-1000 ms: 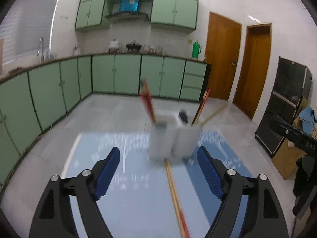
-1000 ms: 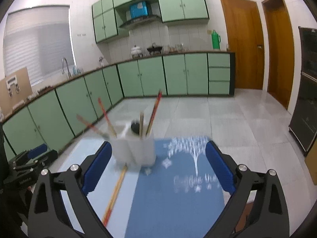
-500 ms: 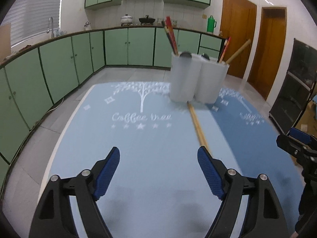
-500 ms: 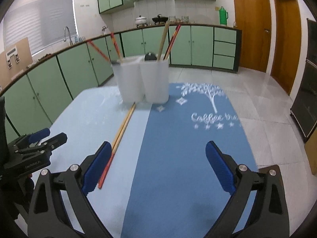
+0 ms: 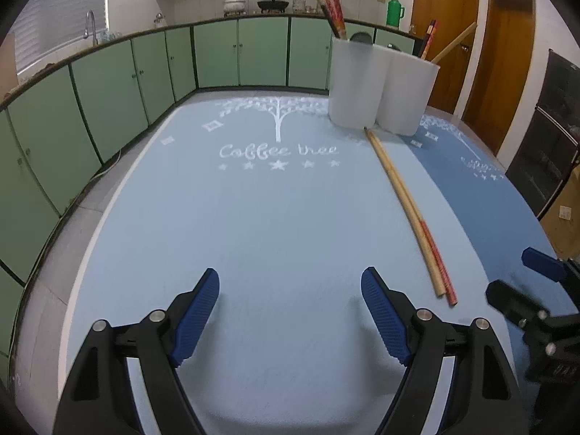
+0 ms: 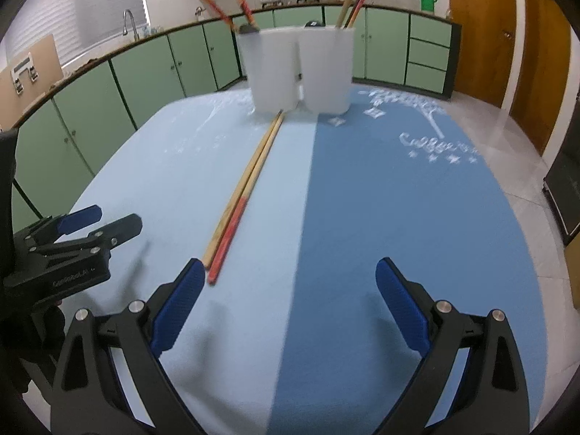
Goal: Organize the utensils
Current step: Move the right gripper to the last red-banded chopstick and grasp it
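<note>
Both grippers, left (image 5: 290,311) and right (image 6: 286,301), gape empty; the chopsticks (image 6: 241,195) run lengthwise toward the holder (image 6: 297,69), near ends just beside the right gripper.

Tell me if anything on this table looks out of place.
Yes: two chopsticks lie loose on the blue tablecloth, side by side, far tips almost at the white utensil holder, while the other sticks stand upright in its compartments. Nothing looks spilled or broken.

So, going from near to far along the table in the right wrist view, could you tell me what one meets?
right gripper → pair of chopsticks lying on the mat → white utensil holder → green cabinets.
</note>
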`<action>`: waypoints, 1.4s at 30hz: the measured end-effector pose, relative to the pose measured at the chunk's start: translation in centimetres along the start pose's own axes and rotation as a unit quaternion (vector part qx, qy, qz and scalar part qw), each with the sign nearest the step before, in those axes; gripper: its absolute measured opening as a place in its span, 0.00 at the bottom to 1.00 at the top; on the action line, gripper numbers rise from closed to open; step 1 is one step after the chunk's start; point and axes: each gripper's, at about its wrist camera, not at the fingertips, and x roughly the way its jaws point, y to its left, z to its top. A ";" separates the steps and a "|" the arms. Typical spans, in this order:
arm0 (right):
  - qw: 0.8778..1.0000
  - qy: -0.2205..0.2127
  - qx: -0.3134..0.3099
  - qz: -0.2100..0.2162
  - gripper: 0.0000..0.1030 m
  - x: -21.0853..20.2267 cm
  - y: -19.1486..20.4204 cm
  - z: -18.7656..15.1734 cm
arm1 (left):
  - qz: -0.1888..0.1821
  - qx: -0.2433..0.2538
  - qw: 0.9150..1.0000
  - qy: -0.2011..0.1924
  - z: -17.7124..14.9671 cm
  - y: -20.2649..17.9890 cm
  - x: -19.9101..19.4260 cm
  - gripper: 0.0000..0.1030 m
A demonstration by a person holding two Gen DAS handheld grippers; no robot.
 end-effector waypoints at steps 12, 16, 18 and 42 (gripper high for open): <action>0.999 0.034 -0.021 -0.003 0.69 1.8 2.4 -0.4 | 0.007 -0.015 1.000 0.015 -0.7 2.2 -0.2 0.77; 0.999 0.036 -0.031 -0.016 0.63 2.1 2.9 -0.4 | 0.007 -0.014 1.000 0.018 -0.7 2.1 0.0 0.77; 0.999 0.036 -0.032 -0.018 0.60 2.1 2.9 -0.3 | 0.008 -0.011 1.000 0.021 -0.7 1.9 0.1 0.77; 0.999 0.035 0.003 0.032 0.25 1.6 2.5 -0.2 | 0.005 -0.009 1.000 0.022 -0.7 1.2 0.3 0.77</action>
